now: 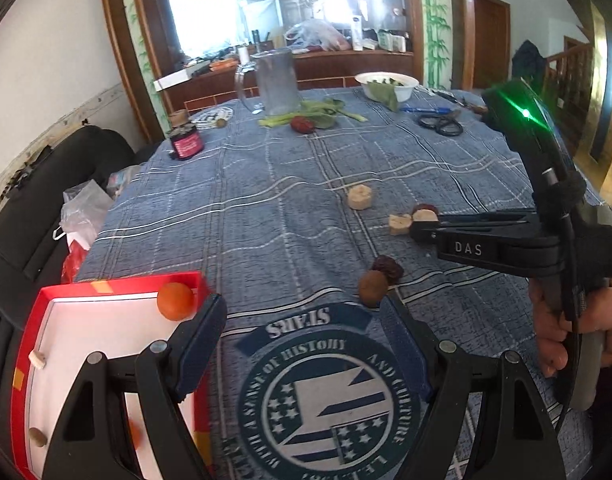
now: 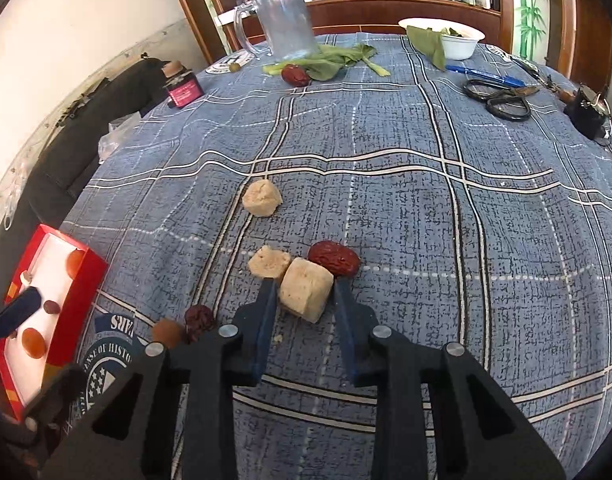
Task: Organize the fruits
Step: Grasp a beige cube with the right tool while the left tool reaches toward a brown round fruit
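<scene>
Tongs check: your right tongs (image 2: 304, 300) straddle the pale cube (image 2: 306, 295) beside the red date (image 2: 333, 258), not visibly clenched; close squarely, lift clear of the date, while left tongs (image 1: 306, 344) hang released beside the red box (image 1: 106, 292).

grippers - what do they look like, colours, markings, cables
Both are matte black plastic with angular linkage arms, triangular cutouts and round silver pivot pins. The left gripper and right gripper have dark blue pads on their fingers. In the left wrist view, the right gripper's side reads "DAS", a black cable runs along its body, and a green light glows on top.
</scene>
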